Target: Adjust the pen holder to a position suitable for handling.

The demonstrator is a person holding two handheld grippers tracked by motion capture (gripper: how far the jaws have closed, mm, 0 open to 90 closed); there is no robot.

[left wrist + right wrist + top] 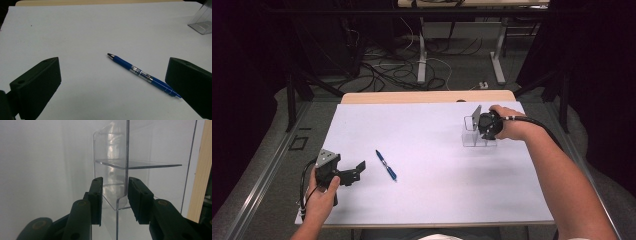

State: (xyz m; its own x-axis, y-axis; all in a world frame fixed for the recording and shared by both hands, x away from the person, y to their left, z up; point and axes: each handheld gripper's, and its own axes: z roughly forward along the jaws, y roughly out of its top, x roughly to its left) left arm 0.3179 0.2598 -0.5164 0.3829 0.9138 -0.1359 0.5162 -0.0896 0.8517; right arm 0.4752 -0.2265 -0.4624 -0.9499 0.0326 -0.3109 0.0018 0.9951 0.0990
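Clear plastic holder, thin glossy walls, between narrowed right gripper jaws, left gripper jaws wide by blue pen.

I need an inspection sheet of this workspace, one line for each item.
Surface: white sheet on a wooden table.
Job's things: blue pen lying flat; clear plastic holder standing at far right.
Clutter: nothing seen.
Grippers: left gripper open, near the pen, apart from it; right gripper has its jaws around the holder's wall, a gap on at least one side.
Cables: one trails from each gripper; loose cables on the floor.
Surroundings: dark room, table legs behind.
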